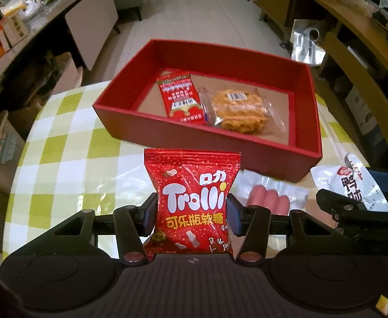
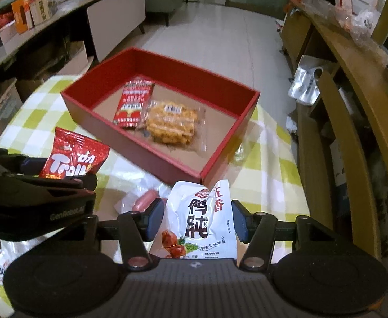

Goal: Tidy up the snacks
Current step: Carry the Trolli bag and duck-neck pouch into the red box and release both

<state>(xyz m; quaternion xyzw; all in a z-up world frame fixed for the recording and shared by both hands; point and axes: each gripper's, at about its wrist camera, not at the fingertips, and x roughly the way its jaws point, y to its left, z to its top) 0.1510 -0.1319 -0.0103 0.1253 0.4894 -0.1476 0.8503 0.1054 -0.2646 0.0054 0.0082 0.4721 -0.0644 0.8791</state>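
Two packets are up off the bench [image 1: 61, 137] at once, one in each gripper, and both point toward the red box [image 1: 307, 122] that lies ahead of the fingers. Starting at the left, the left gripper [image 1: 192, 213] is clenched on a red Trolli gummy bag [image 1: 194, 201]; its fingers [image 1: 151, 212] pinch the bag at the waist, so the top stands upright above them and the bottom hangs toward the camera. Just right of those fingers, a clear pack of small sausages [image 1: 269, 198] lies flat on the checked cloth, not yet collected. Further right, the right gripper [image 2: 197, 221] grasps a white duck-gizzard pouch [image 2: 201, 220], its fingers [image 2: 155, 220] squeezing it across the middle, with the pouch leaning slightly leftward. Inside the box, beyond both sets of fingers, a red sachet [image 1: 182, 95] and a wrapped crispy cake [image 1: 240, 110] already sit side by side toward the left and centre, leaving bare floor at the right end. To do the carry well, I would lift each packet clear of the near wall before moving forward, since a low bag would likely catch the rim and slide the box. Placing the pouch into the free right end and the gummy bag in the bare corner left of the sachet should avoid crossing the grippers, which are close together. Release only when each packet rests low inside.
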